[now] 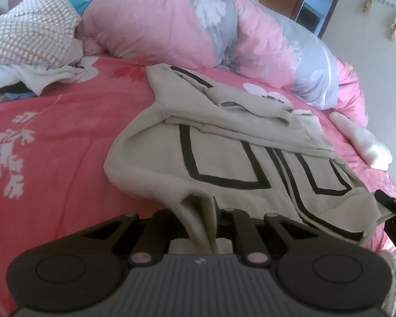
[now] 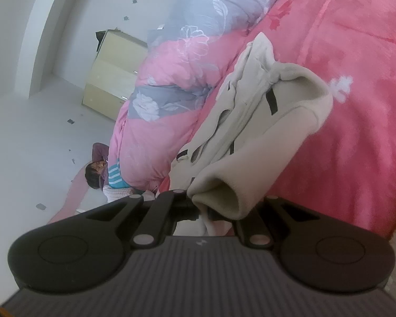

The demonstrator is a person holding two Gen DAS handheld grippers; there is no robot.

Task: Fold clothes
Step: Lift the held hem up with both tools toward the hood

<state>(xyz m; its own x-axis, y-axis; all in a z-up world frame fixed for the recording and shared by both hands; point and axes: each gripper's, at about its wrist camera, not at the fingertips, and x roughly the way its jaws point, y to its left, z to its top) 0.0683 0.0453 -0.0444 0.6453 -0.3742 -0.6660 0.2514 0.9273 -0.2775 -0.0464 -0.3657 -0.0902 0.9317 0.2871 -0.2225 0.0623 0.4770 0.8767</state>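
the beige fleece jacket with black line trim (image 1: 224, 158) is lying half folded on the pink floral bedspread (image 1: 52, 145), with its sleeves tucked across the body. the left gripper (image 1: 202, 227) is pinching the near hem of the jacket, jaws nearly closed on a bunched ridge of fabric that is rising off the bed. the right gripper (image 2: 213, 206) is clamping the other near corner (a rolled edge showing the fuzzy lining), jaws almost fully closed on it and lifting it clear of the bedspread. a rumpled pink and grey flowered quilt (image 1: 198, 26) is sitting just beyond the jacket, and a white waffle-knit garment (image 1: 31, 34) is lying well apart at the far left
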